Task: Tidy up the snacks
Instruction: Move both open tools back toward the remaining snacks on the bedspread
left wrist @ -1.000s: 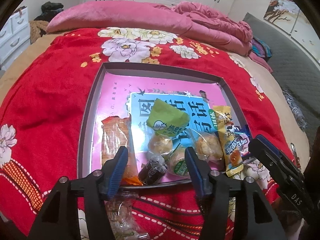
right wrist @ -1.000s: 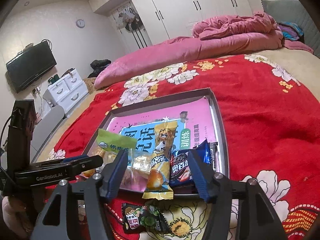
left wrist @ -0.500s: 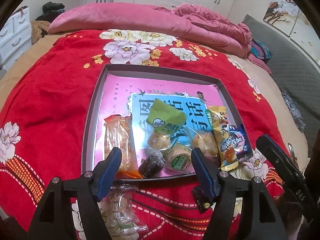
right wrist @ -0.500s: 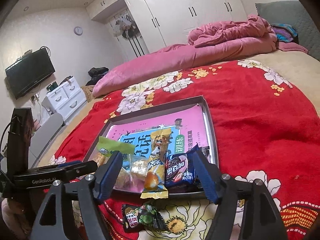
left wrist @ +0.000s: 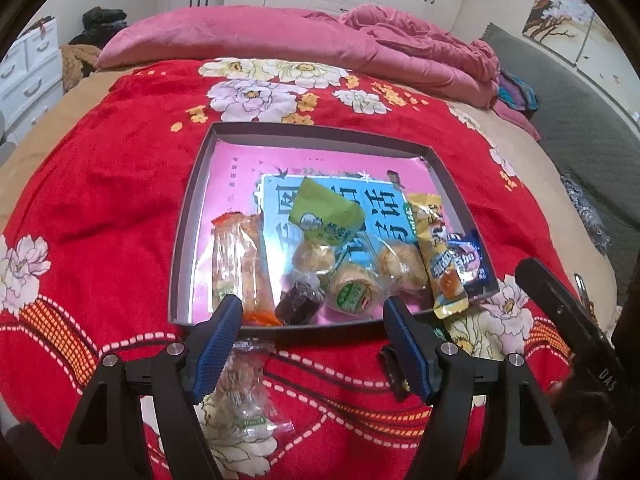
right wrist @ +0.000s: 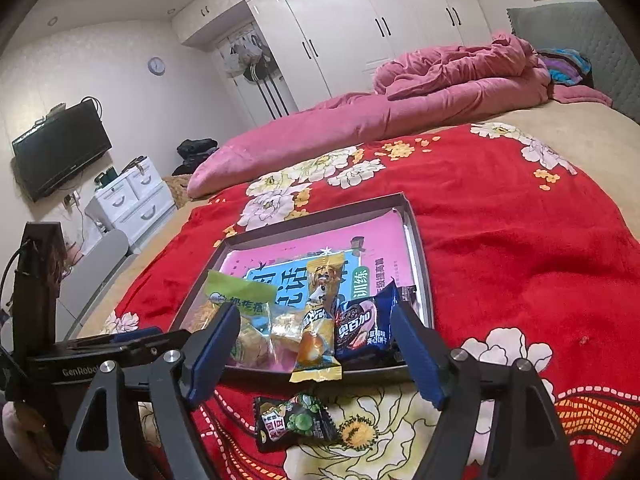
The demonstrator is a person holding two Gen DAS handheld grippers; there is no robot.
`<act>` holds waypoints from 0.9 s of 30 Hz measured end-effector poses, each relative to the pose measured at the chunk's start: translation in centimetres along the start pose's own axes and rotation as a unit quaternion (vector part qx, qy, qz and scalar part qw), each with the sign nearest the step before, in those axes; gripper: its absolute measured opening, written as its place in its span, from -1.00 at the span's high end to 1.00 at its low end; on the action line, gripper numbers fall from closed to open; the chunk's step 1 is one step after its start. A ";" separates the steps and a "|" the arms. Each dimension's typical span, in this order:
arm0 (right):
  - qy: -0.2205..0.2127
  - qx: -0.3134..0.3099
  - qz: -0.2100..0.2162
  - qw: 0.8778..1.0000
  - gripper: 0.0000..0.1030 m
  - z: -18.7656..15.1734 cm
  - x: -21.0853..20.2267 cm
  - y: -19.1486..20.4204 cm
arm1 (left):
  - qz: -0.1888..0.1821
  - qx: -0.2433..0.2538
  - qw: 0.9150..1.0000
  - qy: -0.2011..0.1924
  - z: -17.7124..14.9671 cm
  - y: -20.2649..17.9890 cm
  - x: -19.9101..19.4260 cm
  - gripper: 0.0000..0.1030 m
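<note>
A red floral blanket [left wrist: 100, 216] covers the bed, and on it sits the grey tray [left wrist: 182, 240] lined with a pink and blue book cover. Inside the tray, crowded at its near edge, lie most of the snacks: an orange pack [left wrist: 236, 264] at the left, a green bag [left wrist: 326, 218] over round pastries [left wrist: 352, 290], a small dark sweet [left wrist: 298, 300], a yellow sachet [right wrist: 318, 320] whose end hangs over the near rim, and a navy pack [right wrist: 362, 326] at the right.

Two snacks are outside, on the blanket just before the tray: a clear pack [left wrist: 244, 396] under the left gripper [left wrist: 312, 348], and a black-green pack [right wrist: 294, 422] under the right gripper [right wrist: 316, 350].

Both grippers have just been opening, and compared with a second ago both views show more of the blanket in front of the tray, so they have backed away from it. Each now stands spread wide with nothing between its pads; the yellow sachet and navy pack that sat between the right jaws lie free in the tray.

Judging by this, one round of placing is done, and the two loose packs are what remains. Each lies almost directly below an open gripper, so a short dip and squeeze should reach them; the crinkly wrappers may slip
</note>
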State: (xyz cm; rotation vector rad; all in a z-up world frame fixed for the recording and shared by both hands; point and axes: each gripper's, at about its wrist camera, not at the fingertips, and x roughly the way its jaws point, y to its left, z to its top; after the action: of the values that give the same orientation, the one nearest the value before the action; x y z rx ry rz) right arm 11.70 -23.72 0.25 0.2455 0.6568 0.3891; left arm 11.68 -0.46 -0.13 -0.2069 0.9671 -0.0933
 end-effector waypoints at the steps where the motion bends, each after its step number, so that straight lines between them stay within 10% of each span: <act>1: -0.001 0.000 0.000 1.000 -0.51 0.0 -0.1 0.0 | -0.001 0.000 1.000 0.001 -0.1 0.0 -0.1 -0.45; 27: 0.023 0.026 -0.001 0.999 -0.60 -2.0 -2.2 0.8 | 0.000 -0.014 1.000 -0.014 -2.3 2.1 -3.3 -0.45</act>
State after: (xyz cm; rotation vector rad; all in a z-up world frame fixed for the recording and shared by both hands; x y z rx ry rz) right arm 8.58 -23.71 0.16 0.2854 0.7129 0.3774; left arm 7.86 1.86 0.80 -0.2334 0.9417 -0.0763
